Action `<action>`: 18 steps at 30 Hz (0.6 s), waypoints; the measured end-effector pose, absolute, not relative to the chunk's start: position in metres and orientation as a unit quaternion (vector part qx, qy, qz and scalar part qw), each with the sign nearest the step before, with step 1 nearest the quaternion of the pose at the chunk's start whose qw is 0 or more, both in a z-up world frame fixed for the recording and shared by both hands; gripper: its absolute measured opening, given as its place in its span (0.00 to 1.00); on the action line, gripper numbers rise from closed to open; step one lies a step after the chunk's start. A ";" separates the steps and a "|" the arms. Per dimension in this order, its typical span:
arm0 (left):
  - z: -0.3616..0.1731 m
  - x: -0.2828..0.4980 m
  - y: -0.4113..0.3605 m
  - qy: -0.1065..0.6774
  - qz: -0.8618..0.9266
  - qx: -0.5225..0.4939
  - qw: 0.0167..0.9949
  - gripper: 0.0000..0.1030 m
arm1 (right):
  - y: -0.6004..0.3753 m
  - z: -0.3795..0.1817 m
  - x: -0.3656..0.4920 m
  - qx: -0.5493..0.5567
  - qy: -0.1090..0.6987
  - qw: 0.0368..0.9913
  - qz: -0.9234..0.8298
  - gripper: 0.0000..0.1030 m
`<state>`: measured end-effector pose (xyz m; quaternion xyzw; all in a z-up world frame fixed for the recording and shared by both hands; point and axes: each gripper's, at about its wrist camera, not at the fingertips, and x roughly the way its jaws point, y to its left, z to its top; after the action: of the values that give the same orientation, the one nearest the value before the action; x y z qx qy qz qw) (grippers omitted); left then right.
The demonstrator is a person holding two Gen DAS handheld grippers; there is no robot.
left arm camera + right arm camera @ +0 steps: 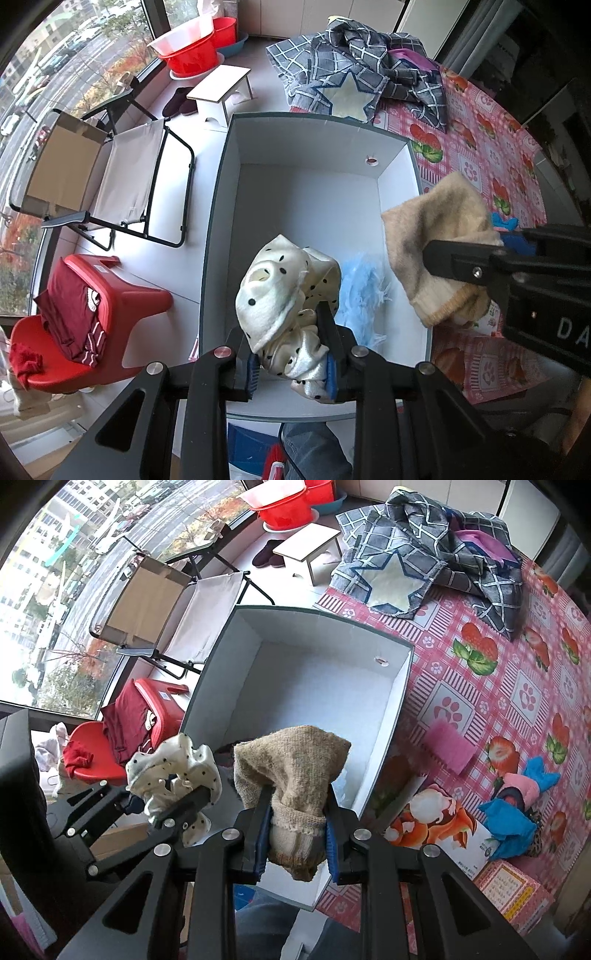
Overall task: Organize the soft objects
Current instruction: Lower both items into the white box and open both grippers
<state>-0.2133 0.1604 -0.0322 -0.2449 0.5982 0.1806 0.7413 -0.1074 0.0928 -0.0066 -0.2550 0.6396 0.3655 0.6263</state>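
Note:
My left gripper point(288, 332) is shut on a white cloth with black dots point(273, 288), held over the near end of an open white box point(295, 184). A pale blue fluffy piece point(360, 291) lies inside the box beside it. My right gripper point(295, 808) is shut on a beige knitted piece point(295, 760) over the box's near right corner point(373, 775). In the right wrist view the left gripper point(177, 794) and its dotted cloth point(173, 768) sit just to the left. In the left wrist view the beige knit point(436, 236) hangs over the box's right wall.
The box stands on a pink strawberry tablecloth point(498, 686) holding a pink cloth point(448, 746), blue and pink soft items point(517, 812), a fox-printed carton point(439, 819) and a grey checked star fabric point(424, 554). Left, on the floor, are a red stool with dark red clothes point(85, 314) and a folding chair point(129, 184).

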 end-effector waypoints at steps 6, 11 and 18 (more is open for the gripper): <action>-0.034 -0.212 0.159 0.598 0.175 -0.245 0.743 0.46 | 0.098 -0.008 -0.107 -0.254 0.640 0.623 0.371 0.25; -0.029 -0.211 0.155 0.595 0.180 -0.228 0.750 0.77 | 0.100 -0.007 -0.106 -0.248 0.642 0.620 0.376 0.42; -0.032 -0.210 0.156 0.600 0.183 -0.234 0.743 0.94 | 0.096 0.001 -0.101 -0.236 0.635 0.637 0.368 0.68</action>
<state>-0.2100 0.1559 -0.0318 -0.2343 0.5996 0.1831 0.7430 -0.1006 0.0962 0.0015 -0.2364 0.6354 0.3676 0.6365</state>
